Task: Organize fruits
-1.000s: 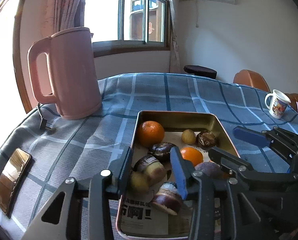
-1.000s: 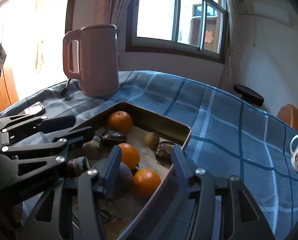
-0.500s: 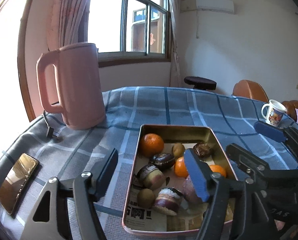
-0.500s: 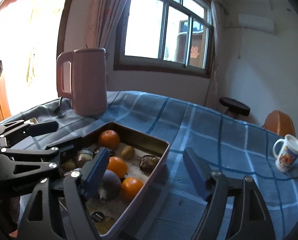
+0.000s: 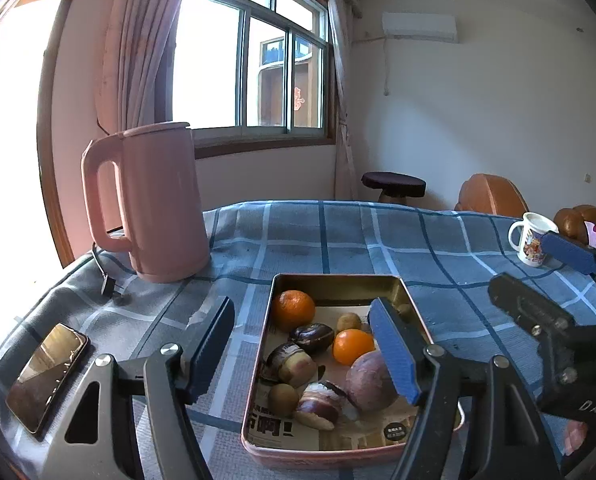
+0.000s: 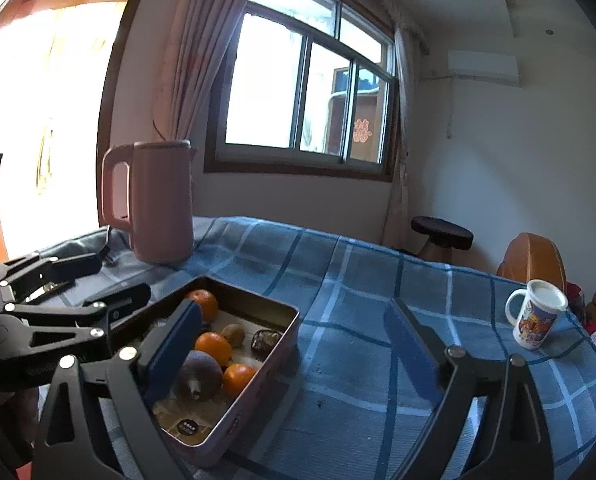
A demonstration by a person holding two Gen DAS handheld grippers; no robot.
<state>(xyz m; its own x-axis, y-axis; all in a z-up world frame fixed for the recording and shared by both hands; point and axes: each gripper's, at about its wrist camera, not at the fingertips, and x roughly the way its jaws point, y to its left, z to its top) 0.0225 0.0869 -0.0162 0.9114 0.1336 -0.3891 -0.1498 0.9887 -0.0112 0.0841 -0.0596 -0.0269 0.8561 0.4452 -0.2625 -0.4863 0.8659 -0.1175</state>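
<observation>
Sunlit through a wide window [image 5: 254, 68], our table wears a blue checked cloth [image 5: 338, 236] on which a metal tray [image 5: 334, 280] holds the fruit: an orange [image 5: 294, 309] at the far left corner, a second orange [image 5: 352, 346] near the middle, a third orange [image 6: 238, 378] against the right wall, a purple round fruit [image 5: 368, 376] beside them, two small brown kiwis [image 5: 283, 399] and several dark, partly peeled pieces on the printed paper lining. We hold the left gripper [image 5: 302, 354] above the near end of the tray with its jaws spread wide and nothing between the pads; its blue right finger hangs over the tray's right side and its left finger over the cloth. Our right gripper [image 6: 294, 350], which has just been opening, stands wider still and equally empty, its left finger over the fruit and its right finger over bare cloth beyond the tray wall. A pink kettle [image 5: 150, 204] stands behind the tray to the left, a phone [image 5: 46, 374] lies near the table's left edge, and a printed mug [image 6: 536, 314] sits well apart on the right
</observation>
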